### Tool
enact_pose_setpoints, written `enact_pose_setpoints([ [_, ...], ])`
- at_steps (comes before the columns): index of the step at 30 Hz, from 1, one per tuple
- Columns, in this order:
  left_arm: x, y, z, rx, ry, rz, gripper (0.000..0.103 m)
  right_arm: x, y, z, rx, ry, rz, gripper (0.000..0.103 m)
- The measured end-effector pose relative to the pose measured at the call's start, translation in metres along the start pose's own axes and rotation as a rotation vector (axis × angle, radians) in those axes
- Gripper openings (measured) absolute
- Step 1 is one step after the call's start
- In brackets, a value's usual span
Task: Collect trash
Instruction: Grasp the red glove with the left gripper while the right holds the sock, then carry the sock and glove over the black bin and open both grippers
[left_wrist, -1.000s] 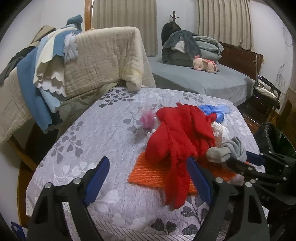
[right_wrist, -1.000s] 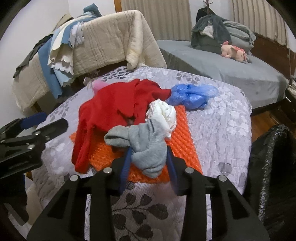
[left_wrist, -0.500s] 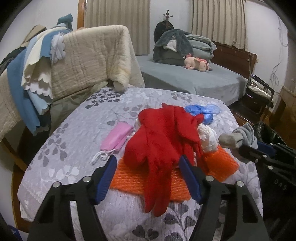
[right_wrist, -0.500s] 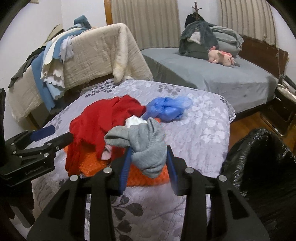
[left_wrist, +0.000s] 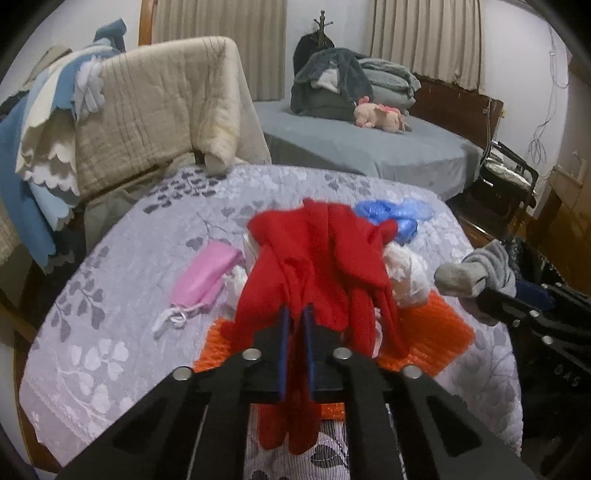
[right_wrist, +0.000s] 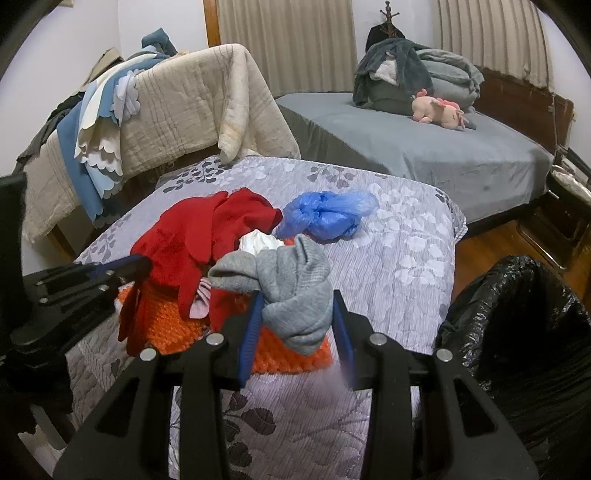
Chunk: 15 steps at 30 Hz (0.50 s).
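The left gripper (left_wrist: 294, 316) has just closed its jaws on the red cloth (left_wrist: 314, 258) piled mid-bed. At three o'clock from it, the right gripper (right_wrist: 297, 314), jaws part-open, clamps a grey sock (right_wrist: 291, 291) beside the black bin bag (right_wrist: 517, 332).

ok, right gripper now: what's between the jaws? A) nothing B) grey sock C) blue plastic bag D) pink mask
B: in the right wrist view the right gripper has its jaws closed on the grey sock, lifted off the pile, while the blue plastic bag lies on the bedspread and the pink mask lies beside the red cloth.
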<state>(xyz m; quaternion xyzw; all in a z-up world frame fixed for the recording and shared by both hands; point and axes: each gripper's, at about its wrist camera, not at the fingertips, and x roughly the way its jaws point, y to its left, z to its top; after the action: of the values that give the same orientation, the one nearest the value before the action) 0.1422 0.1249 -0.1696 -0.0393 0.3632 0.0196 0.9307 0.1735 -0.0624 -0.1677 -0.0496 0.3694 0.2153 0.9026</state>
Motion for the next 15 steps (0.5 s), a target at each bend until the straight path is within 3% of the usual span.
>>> enact_pose_setpoints([
  [15, -0.067, -0.019, 0.023, -0.009, -0.089, -0.077, 0.006, -0.042, -0.003, 0.016, 0.025, -0.075, 0.009, 0.036],
])
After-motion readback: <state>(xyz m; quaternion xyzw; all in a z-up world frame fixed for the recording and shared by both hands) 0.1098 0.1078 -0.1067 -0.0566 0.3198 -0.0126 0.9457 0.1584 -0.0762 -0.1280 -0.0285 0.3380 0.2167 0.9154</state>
